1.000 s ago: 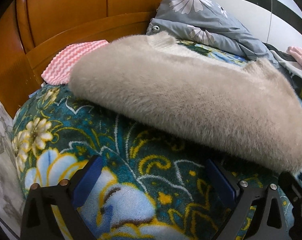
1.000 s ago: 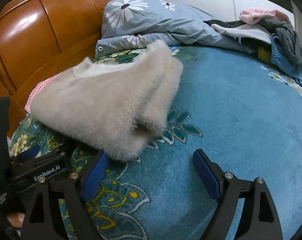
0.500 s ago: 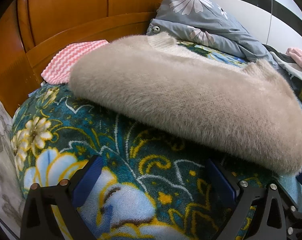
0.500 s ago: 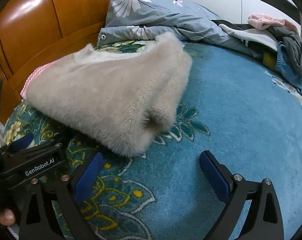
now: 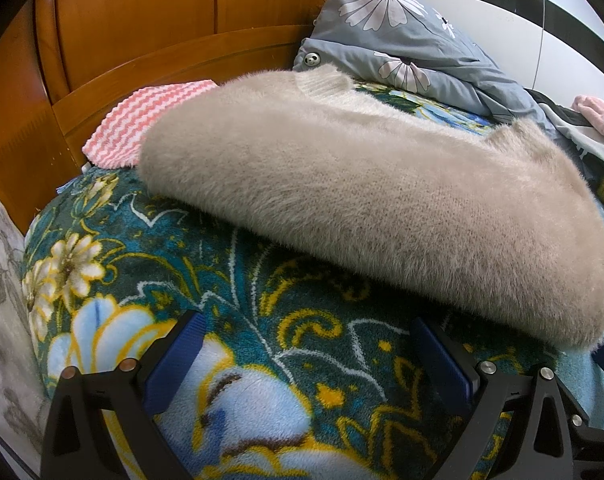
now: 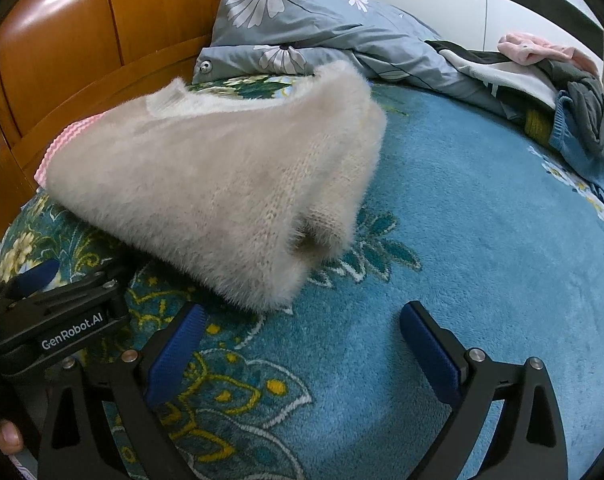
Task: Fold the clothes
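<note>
Bed surface: You are working over a teal floral blanket [image 6: 482,248]; it carries the fuzzy beige sweater [image 6: 221,184], which occupies the centre-left of the right wrist view and the centre of the left wrist view [image 5: 362,208].
Headboard: The orange wooden headboard [image 5: 141,32] fills the upper left of both views.
Pillow: A grey pillow with white flowers [image 6: 297,28] lies at the top centre, just behind the sweater.
Clothes heap: A heap of mixed garments [image 6: 550,84] sits at the upper right of the right wrist view, well apart from the sweater; a pink item lies on top.
Striped cloth: A pink-and-white striped cloth [image 5: 141,124] lies partly under the sweater's far left edge, against the headboard.
Sweater condition: It is folded into a thick, layered bundle. The ribbed neckline [image 5: 322,80] faces the pillow. One folded corner points toward you, with a cuff opening visible at its right side in the right wrist view.
Left gripper: Your left gripper [image 5: 306,356] stands wide apart over the blanket, tilted downward, nothing between the blue pads; the sweater's near edge lies just beyond the tips.
Right gripper: Your right gripper [image 6: 302,340] also stands fully spread and empty, tilted downward, with the sweater's corner just ahead of its left fingertip.
Hand: A fingertip [image 6: 5,436] shows at the lower left edge of the right wrist view.
</note>
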`<action>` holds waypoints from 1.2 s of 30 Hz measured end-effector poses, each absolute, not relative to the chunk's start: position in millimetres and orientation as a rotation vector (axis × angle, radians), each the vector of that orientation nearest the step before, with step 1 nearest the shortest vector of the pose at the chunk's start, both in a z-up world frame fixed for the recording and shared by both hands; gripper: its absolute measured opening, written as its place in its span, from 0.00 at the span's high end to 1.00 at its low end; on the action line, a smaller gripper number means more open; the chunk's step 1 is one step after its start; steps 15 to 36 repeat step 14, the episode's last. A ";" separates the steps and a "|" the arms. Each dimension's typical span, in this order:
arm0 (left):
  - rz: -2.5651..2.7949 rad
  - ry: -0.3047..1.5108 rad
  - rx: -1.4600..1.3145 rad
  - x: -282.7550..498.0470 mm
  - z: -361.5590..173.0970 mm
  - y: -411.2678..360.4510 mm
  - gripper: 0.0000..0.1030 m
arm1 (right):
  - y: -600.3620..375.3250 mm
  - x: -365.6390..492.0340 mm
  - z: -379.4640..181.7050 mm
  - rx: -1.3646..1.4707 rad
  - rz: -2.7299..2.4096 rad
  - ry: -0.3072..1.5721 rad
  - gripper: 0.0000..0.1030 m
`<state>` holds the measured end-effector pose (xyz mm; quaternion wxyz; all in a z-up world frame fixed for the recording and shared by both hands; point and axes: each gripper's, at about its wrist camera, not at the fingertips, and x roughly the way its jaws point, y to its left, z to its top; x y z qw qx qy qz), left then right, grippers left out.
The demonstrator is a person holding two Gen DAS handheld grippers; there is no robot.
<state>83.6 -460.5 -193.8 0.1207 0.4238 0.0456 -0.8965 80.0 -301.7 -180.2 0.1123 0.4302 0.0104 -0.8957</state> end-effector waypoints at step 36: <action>-2.635 0.146 1.228 84.4 -192.4 -462.1 0.00 | -303.5 78.9 -180.8 1.269 -2.629 0.043 0.04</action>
